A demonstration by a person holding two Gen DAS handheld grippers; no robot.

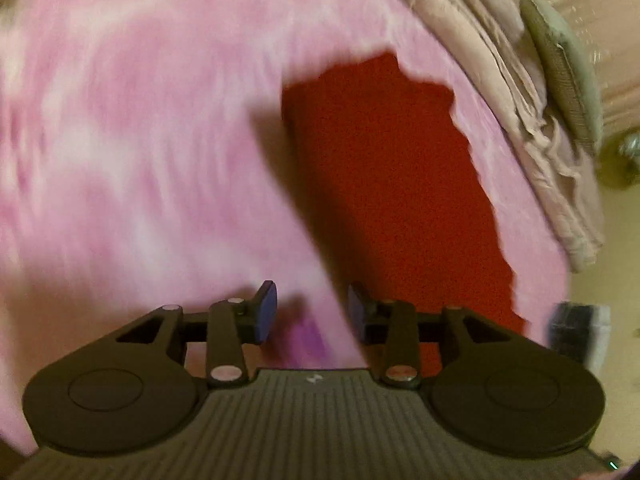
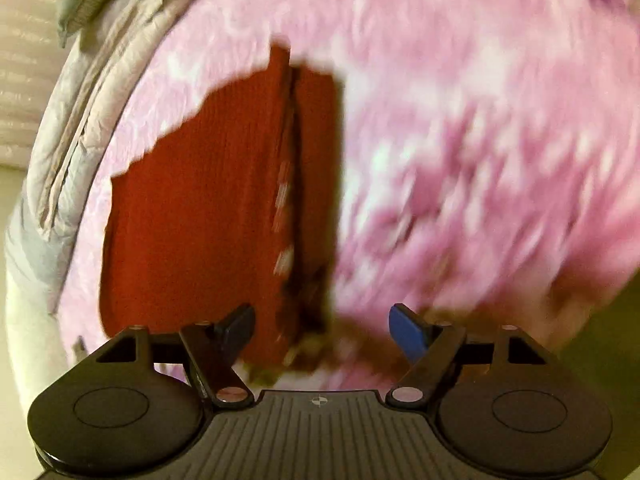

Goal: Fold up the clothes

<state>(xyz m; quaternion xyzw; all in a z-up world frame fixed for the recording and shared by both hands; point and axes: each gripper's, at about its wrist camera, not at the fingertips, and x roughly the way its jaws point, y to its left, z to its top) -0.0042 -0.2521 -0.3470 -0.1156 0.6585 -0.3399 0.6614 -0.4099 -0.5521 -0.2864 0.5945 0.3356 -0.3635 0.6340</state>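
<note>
A red knit garment (image 1: 392, 184) lies flat on a pink furry blanket (image 1: 140, 140). In the right wrist view the red garment (image 2: 200, 216) shows a folded layer along its right side, with a seam and pale marks running down it. My left gripper (image 1: 312, 312) hangs open above the blanket at the garment's near left edge, and nothing is between its blue pads. My right gripper (image 2: 322, 332) stands wide open just above the garment's near right corner, also holding nothing. Both views are blurred by motion.
The pink blanket (image 2: 460, 160) covers a bed. A rumpled beige quilt (image 1: 532, 128) and a grey-green pillow (image 1: 560, 80) lie along its far edge. In the right wrist view the quilt (image 2: 80, 120) runs down the left. A dark box (image 1: 576, 336) stands on the floor.
</note>
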